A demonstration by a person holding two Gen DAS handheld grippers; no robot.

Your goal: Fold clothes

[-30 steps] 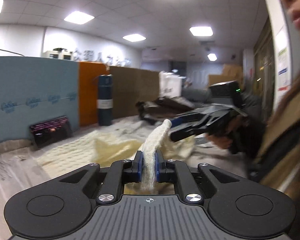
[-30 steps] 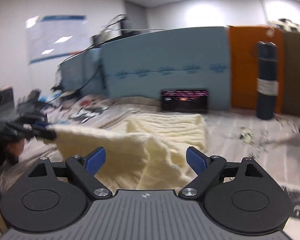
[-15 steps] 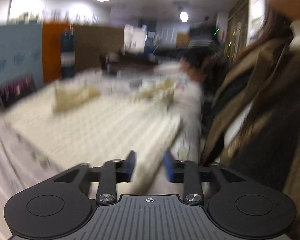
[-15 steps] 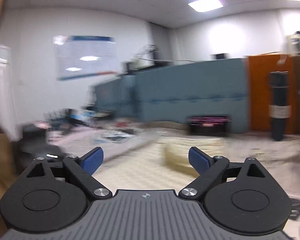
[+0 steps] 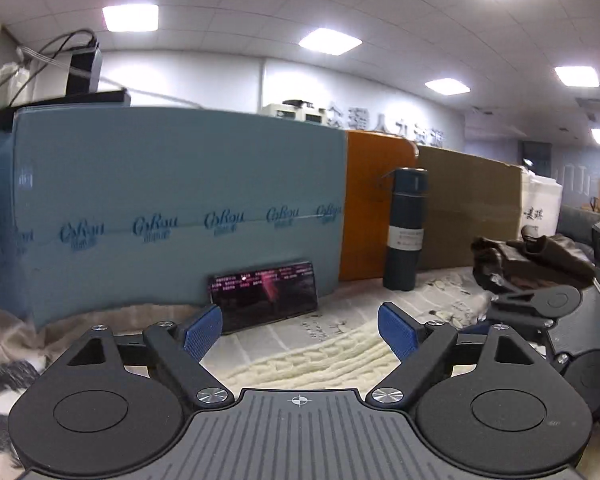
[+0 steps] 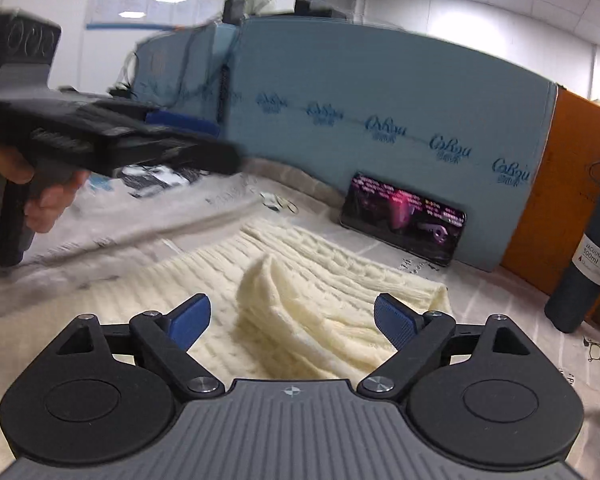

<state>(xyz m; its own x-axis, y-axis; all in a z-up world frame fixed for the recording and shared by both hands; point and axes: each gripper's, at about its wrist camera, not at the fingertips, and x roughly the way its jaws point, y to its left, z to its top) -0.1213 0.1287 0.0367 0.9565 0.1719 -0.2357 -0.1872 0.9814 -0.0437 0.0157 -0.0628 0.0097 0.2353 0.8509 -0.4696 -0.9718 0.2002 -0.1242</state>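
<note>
Covering most of the table in front of me, the cream knitted sweater [image 6: 300, 300] lies spread out flat, with one rumpled fold raised near its middle. Behind it stands the blue foam board [image 5: 172, 200], with the dark vacuum bottle [image 5: 406, 232] to its right and a phone [image 6: 402, 218] propped against it. My left gripper [image 5: 300, 332] hangs above the sweater's edge, fingers wide apart and empty. My right gripper [image 6: 292, 320] hovers over the fold, also spread and empty.
</note>
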